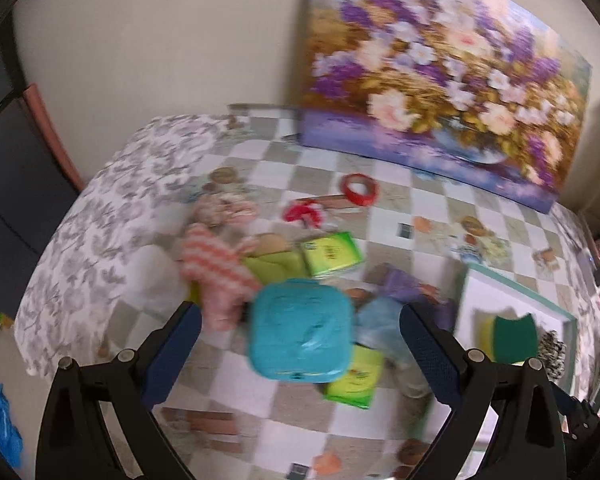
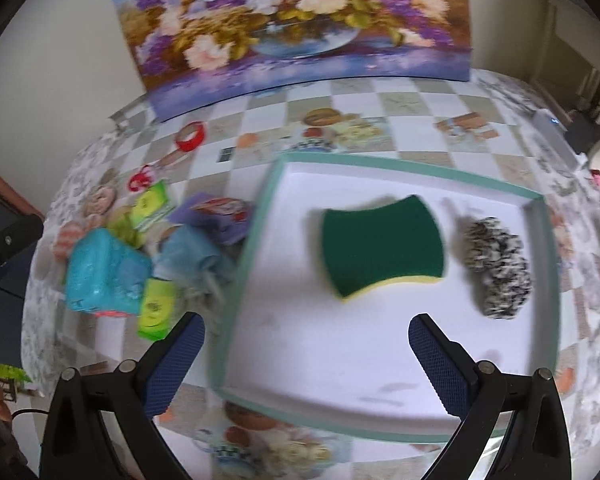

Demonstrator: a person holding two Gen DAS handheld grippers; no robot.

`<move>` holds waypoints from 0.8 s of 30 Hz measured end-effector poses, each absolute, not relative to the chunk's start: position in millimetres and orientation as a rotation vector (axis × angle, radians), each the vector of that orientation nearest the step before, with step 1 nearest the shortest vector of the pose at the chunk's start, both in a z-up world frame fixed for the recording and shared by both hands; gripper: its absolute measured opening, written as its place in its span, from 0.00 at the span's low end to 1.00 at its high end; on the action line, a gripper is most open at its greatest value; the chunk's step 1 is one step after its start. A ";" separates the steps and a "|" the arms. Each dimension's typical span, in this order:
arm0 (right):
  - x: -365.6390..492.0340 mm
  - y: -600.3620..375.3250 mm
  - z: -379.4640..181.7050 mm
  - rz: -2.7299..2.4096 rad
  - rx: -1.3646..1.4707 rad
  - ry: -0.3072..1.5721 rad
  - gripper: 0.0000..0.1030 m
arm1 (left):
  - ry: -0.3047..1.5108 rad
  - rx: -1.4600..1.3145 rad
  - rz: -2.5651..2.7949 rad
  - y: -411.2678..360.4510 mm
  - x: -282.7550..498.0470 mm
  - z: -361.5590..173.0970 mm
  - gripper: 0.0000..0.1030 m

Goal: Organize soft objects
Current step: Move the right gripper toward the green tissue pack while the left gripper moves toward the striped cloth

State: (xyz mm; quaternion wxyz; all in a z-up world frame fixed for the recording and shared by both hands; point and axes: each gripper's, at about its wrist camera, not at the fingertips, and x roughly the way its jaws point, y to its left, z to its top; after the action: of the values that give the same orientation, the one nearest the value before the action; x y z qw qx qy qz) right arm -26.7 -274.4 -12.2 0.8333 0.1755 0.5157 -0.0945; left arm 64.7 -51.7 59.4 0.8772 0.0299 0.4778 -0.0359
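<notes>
Right, both my claws spread wide: left gripper [image 1: 300, 344] above one teal pack [image 1: 300, 330], right gripper [image 2: 306, 354] over the tray [image 2: 236, 280] holding one sponge [image 2: 382, 246], one scourer [image 2: 498, 266]; two green tissue packs [image 2: 154, 314] alongside.

Two wrist views down over one table [image 1: 284, 168], tray [image 2: 400, 160] shared.

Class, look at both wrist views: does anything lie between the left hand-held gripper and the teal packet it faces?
Nothing visible does. The left hand-held gripper is open, and the teal packet sits on top of the pile, showing directly between its fingers. The green packets and cloths lie beside or under it, not in front.
</notes>
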 end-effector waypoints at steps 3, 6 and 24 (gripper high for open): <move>-17.8 -258.2 -13.4 -0.160 0.375 1.101 1.00 | 1.016 0.025 -0.045 -31.5 66.8 54.7 0.96; -8.4 -239.1 -16.1 -0.131 0.349 1.116 1.00 | 1.024 -0.013 -0.026 -17.2 66.8 51.0 0.97; 20.9 -160.9 -47.8 0.002 0.279 1.205 1.00 | 1.114 -0.120 0.095 25.4 70.5 6.0 0.97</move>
State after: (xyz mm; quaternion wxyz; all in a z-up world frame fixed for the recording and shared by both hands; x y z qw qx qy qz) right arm 20.9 -160.9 -47.8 0.8147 0.1310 0.5649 0.0010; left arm 70.5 25.4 6.0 0.8461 -0.0567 0.5281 0.0449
